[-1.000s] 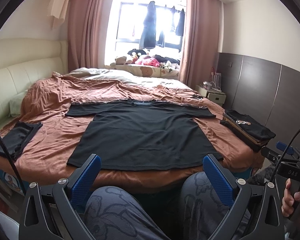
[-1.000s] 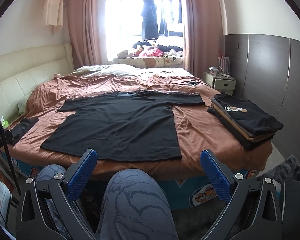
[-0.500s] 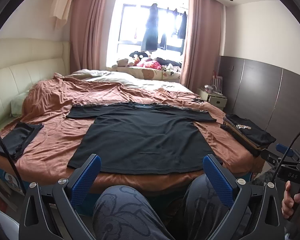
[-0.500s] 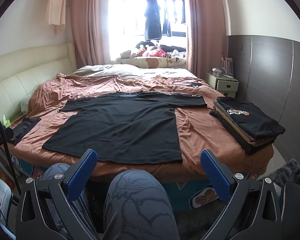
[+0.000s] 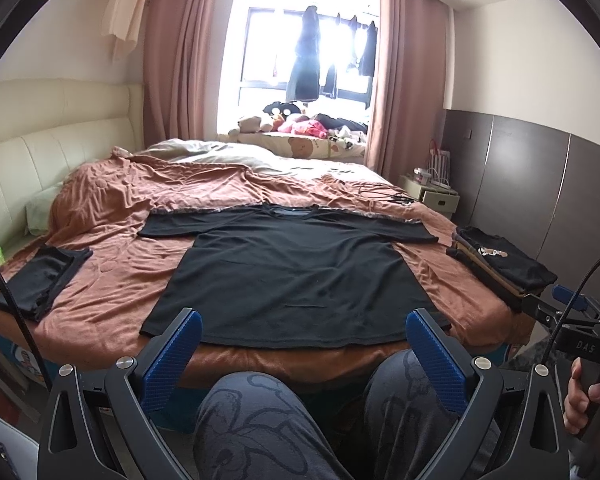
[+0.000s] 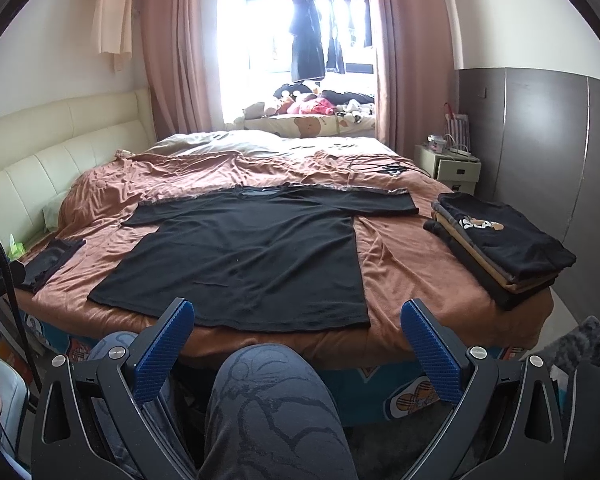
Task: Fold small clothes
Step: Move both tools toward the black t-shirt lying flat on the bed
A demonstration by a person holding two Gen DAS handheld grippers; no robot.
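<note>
Two hand-held grippers [image 5: 302,340] [image 6: 296,326] gape; one black T-shirt [image 5: 296,280], one folded stack [image 6: 500,248].

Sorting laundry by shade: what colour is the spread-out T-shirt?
Plain black T-shirt, clearest in the right wrist view.

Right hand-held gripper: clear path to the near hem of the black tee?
Probably yes. The right hand-held gripper is open and empty, above the person's knee; nothing lies on the black tee at its near hem.
</note>
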